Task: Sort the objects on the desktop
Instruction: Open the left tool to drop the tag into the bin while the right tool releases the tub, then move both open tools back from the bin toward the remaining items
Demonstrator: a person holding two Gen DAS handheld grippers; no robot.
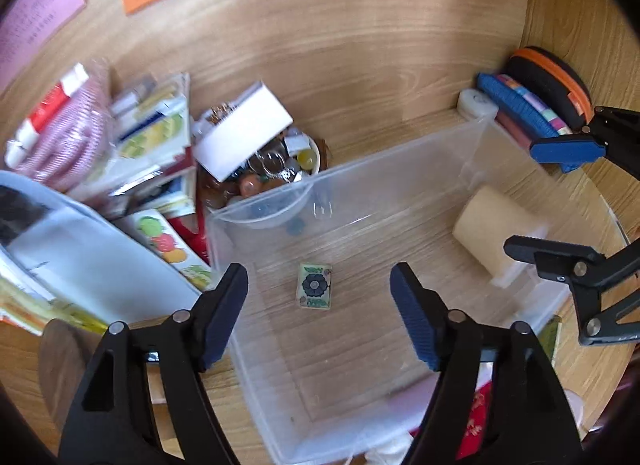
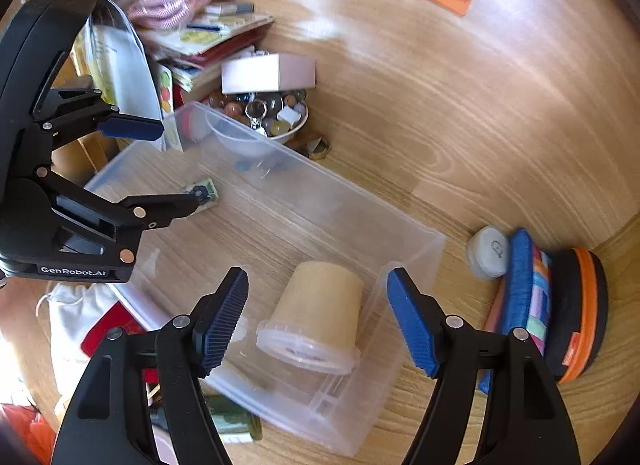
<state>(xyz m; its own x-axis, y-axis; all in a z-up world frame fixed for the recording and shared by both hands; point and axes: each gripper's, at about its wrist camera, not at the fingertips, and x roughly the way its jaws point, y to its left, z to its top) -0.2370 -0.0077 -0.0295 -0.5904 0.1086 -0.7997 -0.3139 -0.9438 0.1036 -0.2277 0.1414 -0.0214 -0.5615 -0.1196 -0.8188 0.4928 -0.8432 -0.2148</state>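
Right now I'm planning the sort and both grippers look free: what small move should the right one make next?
Probably swing the right gripper rightward toward the white round case outside the clear bin. Its fingers are open and empty, and the lidded cup already lies inside the bin.

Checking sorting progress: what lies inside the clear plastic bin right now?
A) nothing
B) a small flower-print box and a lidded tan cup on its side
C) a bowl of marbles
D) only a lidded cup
B: the clear plastic bin holds a small flower-print box and a lidded tan cup lying on its side.
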